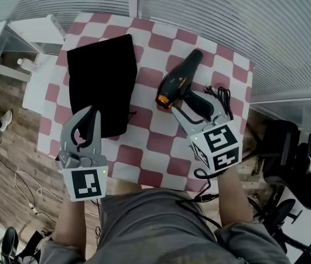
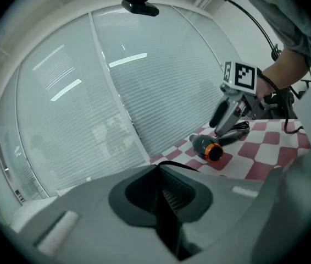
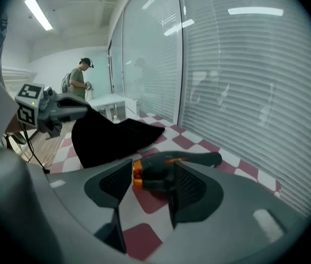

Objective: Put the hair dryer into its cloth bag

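Note:
The black hair dryer (image 1: 180, 77) with an orange ring lies on the checkered table (image 1: 161, 142), right of centre. Its black cloth bag (image 1: 98, 81) lies flat at the left. My left gripper (image 1: 89, 113) is at the bag's near edge. In the left gripper view its jaws (image 2: 158, 172) are closed on a dark strip of cloth, and the right gripper view shows that edge of the bag (image 3: 111, 136) lifted toward it. My right gripper (image 1: 184, 104) stands open just short of the dryer's orange end. The dryer (image 3: 166, 166) shows in the gap between its jaws, untouched.
The dryer's coiled cord (image 1: 221, 97) lies by the table's right edge. A glass wall with blinds runs behind the table. White furniture (image 1: 34, 32) stands at the left, black equipment (image 1: 293, 158) at the right. A person (image 3: 80, 78) stands far off.

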Demonstrator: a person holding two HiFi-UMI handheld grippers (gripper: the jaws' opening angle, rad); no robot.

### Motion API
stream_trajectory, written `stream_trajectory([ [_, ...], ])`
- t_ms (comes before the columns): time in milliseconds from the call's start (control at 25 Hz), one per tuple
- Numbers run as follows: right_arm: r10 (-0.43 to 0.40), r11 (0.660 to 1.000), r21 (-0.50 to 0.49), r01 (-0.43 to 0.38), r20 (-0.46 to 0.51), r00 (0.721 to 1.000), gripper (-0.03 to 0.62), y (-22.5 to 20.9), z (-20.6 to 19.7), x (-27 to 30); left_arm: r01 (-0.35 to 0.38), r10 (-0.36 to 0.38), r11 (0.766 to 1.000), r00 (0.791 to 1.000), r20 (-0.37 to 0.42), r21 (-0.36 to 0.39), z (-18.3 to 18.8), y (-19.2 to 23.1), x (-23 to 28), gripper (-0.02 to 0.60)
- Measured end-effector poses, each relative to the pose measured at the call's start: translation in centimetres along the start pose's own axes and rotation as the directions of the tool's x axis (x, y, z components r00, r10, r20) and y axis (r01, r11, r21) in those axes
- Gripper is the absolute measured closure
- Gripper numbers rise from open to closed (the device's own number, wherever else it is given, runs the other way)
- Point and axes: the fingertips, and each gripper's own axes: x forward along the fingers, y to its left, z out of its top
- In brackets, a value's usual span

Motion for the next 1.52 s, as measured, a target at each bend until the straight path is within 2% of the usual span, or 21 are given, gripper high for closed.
stream_trajectory([
  [80,0.005,1.0,-0.01,-0.006,-0.083,0.997,0.298,-1.2,-2.7,1.0,0.015,-0.015,1.0,1.0,-0.015,-0.005,-0.1,-0.4,0.1,0.563],
  [240,0.019,1.0,-0.007,-0.021,-0.209,0.978,0.282,-3.1,-7.3,3.4,0.038,-0.038,0.999,0.998,-0.059,-0.015,-0.7,-0.9,0.2,0.563],
  [400,0.022,0.999,-0.034,-0.033,-0.282,0.959,0.272,-4.8,-10.1,5.5,0.02,-0.025,0.998,0.996,-0.09,-0.055,-1.2,-1.1,0.2,0.563],
  [600,0.104,0.993,-0.018,-0.115,-0.293,0.95,0.291,-5.1,-10.4,6.3,-0.003,-0.005,0.995,0.997,-0.078,-0.099,-1.4,-1.1,0.1,0.563],
  [680,0.115,0.99,-0.053,-0.135,-0.273,0.955,0.381,-4.8,-10.2,6.4,-0.01,0.002,0.994,0.997,-0.075,-0.109,-1.5,-1.0,0.0,0.563],
  [840,0.14,0.982,-0.09,-0.169,-0.265,0.954,0.382,-4.1,-10.2,5.9,-0.023,0.017,0.997,0.997,-0.074,-0.073,-1.1,-0.8,0.1,0.563],
  [960,0.236,0.949,-0.149,-0.277,-0.242,0.941,0.382,-1.3,-9.4,4.3,-0.035,0.031,0.998,0.997,-0.068,-0.055,-0.8,-0.6,0.1,0.563],
  [1040,0.335,0.9,-0.212,-0.381,-0.221,0.916,0.382,1.8,-8.7,2.6,-0.04,0.037,0.998,0.997,-0.063,-0.046,-0.6,-0.4,0.1,0.563],
  [1120,0.444,0.824,-0.289,-0.488,-0.206,0.872,0.382,5.5,-8.0,0.2,-0.04,0.038,0.999,0.997,-0.06,-0.036,-0.5,-0.6,0.1,0.563],
  [1200,0.548,0.72,-0.38,-0.58,-0.201,0.812,0.382,9.2,-7.5,-2.6,-0.041,0.039,0.998,0.998,-0.052,-0.037,-0.2,-0.8,0.1,0.563],
  [1280,0.632,0.601,-0.462,-0.652,-0.224,0.742,0.384,12.4,-7.7,-5.5,-0.044,0.042,0.998,0.998,-0.042,-0.04,0.1,-0.8,0.1,0.563],
  [1400,0.706,0.435,-0.529,-0.729,-0.301,0.641,0.384,16.1,-9.1,-9.3,-0.054,0.052,0.998,0.998,-0.043,-0.036,0.3,-0.9,0.0,0.563],
  [1480,0.73,0.351,-0.542,-0.764,-0.352,0.585,0.384,17.8,-10.2,-10.9,-0.059,0.057,0.998,0.997,-0.044,-0.026,0.4,-1.0,-0.1,0.563],
  [1520,0.737,0.321,-0.541,-0.777,-0.373,0.564,0.384,18.3,-10.6,-11.3,-0.058,0.057,0.998,0.997,-0.045,-0.018,0.5,-1.0,-0.2,0.563],
])
